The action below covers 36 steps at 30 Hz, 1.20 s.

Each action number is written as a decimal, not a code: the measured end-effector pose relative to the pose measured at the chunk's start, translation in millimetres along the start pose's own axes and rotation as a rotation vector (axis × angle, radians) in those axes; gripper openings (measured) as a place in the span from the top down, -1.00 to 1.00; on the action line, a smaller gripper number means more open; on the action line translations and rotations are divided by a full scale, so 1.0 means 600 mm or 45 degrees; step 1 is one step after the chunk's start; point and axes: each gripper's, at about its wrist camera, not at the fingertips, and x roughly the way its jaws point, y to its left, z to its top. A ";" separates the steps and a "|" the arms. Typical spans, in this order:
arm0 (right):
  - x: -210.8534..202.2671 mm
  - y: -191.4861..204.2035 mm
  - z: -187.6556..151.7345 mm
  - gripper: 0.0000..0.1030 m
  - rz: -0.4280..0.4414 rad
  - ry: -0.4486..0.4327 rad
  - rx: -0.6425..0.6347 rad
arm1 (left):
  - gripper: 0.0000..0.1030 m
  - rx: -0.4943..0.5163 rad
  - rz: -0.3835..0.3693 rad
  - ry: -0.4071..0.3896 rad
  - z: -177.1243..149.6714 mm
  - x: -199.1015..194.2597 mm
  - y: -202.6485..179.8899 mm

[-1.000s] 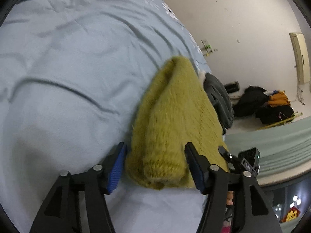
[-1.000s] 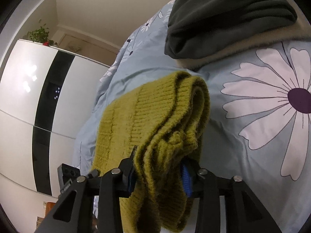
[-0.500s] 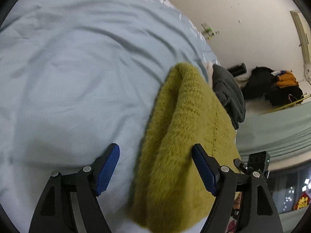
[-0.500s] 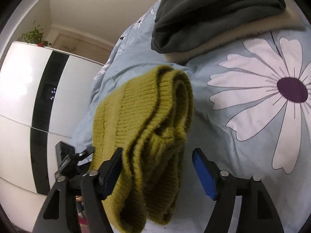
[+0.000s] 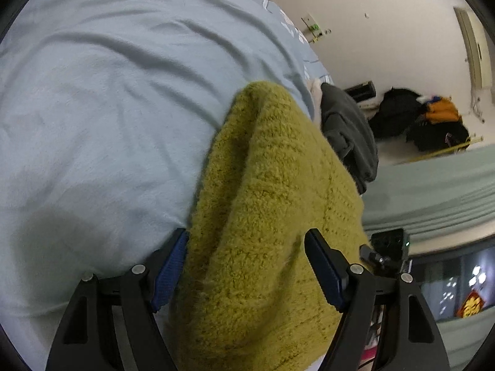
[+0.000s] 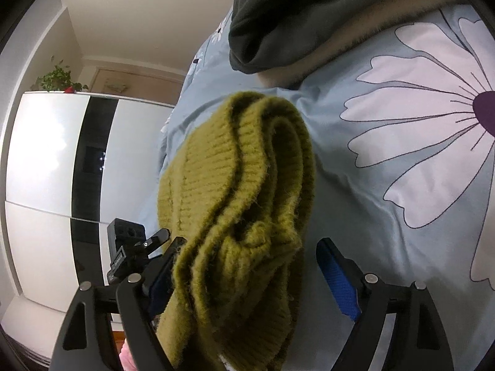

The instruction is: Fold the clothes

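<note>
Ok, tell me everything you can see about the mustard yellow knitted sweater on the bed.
The mustard yellow knitted sweater is fuzzy, thick, ribbed wool, folded into a bundle of several stacked layers. It lies on the light blue flower-print bedcover, just in front of a folded dark grey garment. Its two ends sit between the fingers of the left gripper and the right gripper. The right jaws are opening, with one pad clear of the knit; the left jaws stand wide around it.

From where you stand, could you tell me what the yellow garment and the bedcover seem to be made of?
Yellow garment: looks like thick knitted wool or acrylic, matte, fuzzy, with visible ribbing. Bedcover: apparently smooth woven cotton-like fabric, matte, softly creased, with a printed flower.
</note>
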 end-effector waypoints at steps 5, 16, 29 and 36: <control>-0.009 0.015 -0.007 -0.35 -0.003 -0.026 -0.044 | -0.22 0.029 0.078 -0.014 -0.004 -0.007 -0.011; -0.054 0.082 -0.004 0.23 -0.038 -0.068 -0.173 | 0.41 0.180 0.192 -0.115 -0.021 -0.058 -0.082; -0.226 0.173 0.101 0.23 -0.169 -0.217 -0.455 | 0.42 0.451 0.095 -0.159 0.067 -0.007 -0.308; -0.312 0.188 0.255 0.23 -0.311 -0.313 -0.529 | 0.42 0.545 0.040 -0.179 0.182 0.107 -0.418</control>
